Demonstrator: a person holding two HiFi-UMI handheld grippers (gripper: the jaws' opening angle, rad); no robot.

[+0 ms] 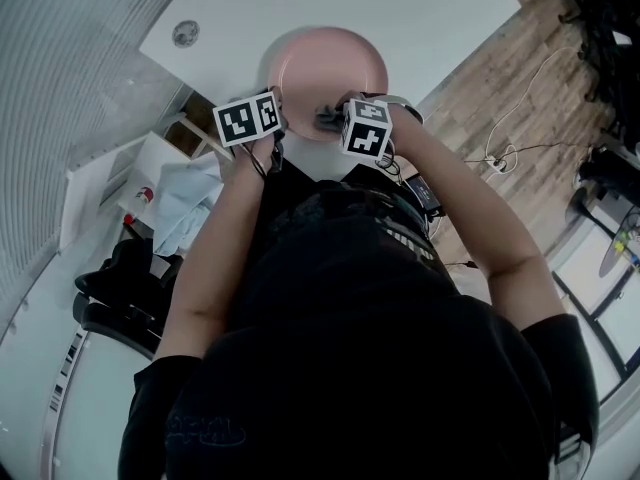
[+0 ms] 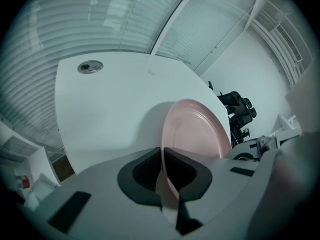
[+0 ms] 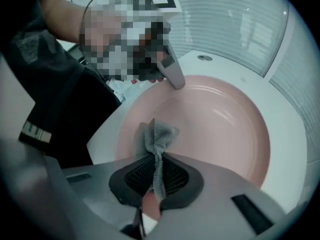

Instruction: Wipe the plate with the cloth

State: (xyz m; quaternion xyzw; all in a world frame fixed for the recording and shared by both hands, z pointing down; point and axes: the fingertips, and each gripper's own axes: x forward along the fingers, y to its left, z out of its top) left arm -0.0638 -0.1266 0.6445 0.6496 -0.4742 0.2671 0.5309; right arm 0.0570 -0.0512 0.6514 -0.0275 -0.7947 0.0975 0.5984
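My right gripper (image 3: 157, 178) jaws are pinched tight on the limp, soft grey cloth (image 3: 156, 138), its bunched tip over the near side of the pink plate (image 3: 220, 129), stiff, slick and probably breakable, so my left gripper (image 2: 163, 170) jaws clamp its thin rim, tilting it over the white tabletop (image 2: 107, 114).

Past your fingers (image 2: 142, 174) the white worktop (image 2: 110, 114) runs to pale striped blinds (image 2: 75, 29). Right of them is a wood floor (image 1: 500, 78) with cables (image 1: 508, 155).
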